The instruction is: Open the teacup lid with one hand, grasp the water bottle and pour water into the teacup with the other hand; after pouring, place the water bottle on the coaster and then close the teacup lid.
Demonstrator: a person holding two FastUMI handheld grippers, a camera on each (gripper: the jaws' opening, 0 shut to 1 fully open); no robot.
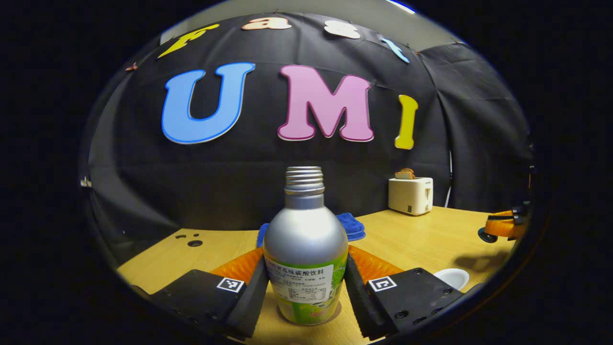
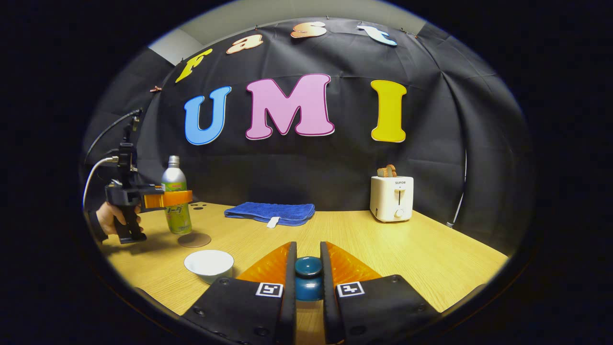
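Right, the left gripper (image 1: 306,282) has its fingers on both sides of the water bottle (image 1: 305,249) — the bottle stands upright on the worktop (image 1: 421,239), cap off, threads bare at the neck. In the right gripper view a hand (image 2: 111,216) holds that gripper level, its fingers clamped round the bottle's middle, with the round brown coaster (image 2: 194,240) lying just in front of the bottle's base. Over on the other side, the right gripper (image 2: 308,275) pinches the dark teal teacup lid (image 2: 308,278) by its knob — fingers close in on it from each side. The white teacup (image 2: 209,264) sits open on the worktop, near the coaster. Farther back lie a blue towel (image 2: 270,212) and a white toaster (image 2: 392,197).
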